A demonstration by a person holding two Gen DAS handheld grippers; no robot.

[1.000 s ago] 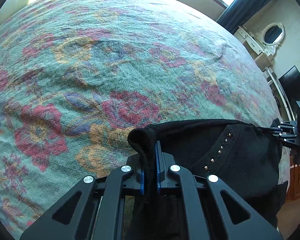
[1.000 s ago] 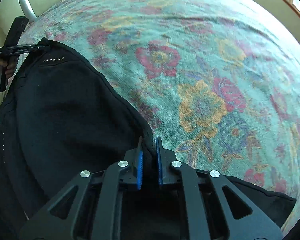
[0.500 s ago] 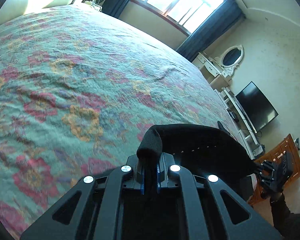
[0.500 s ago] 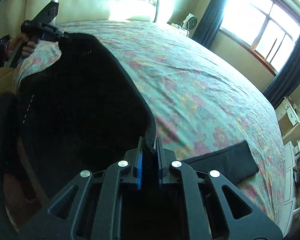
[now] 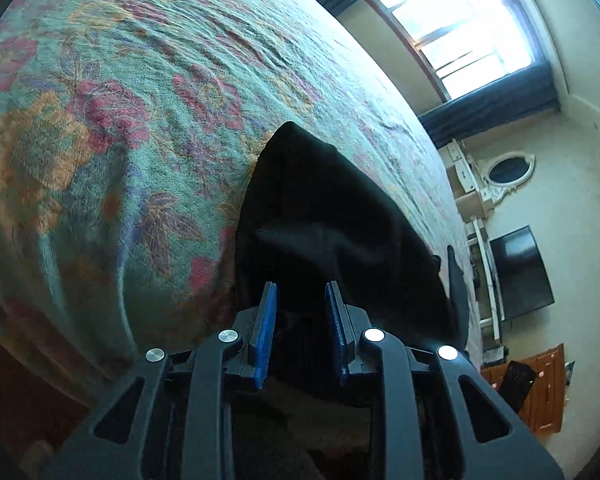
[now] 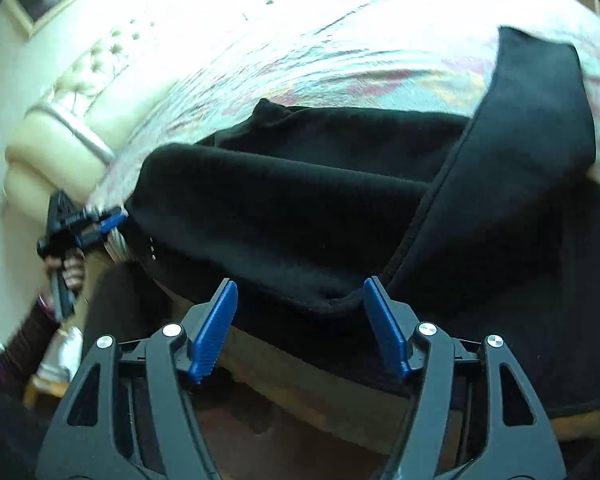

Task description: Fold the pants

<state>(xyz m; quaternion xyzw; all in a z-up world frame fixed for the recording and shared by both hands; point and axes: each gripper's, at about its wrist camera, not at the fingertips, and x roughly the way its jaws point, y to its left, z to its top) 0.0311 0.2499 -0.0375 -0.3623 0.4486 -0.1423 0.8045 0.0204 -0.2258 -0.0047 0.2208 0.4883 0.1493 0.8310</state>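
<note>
Your left gripper [image 5: 301, 312] and right gripper [image 6: 300, 316] are opening, releasing the black pants [image 6: 300, 208] at the floral bedspread's [image 5: 100, 140] edge.

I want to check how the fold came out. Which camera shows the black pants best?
The right wrist view: the pants spread across the picture, with the folded layers and hemmed edge visible on the bedspread. The left wrist view shows only one dark, shadowed end.
</note>
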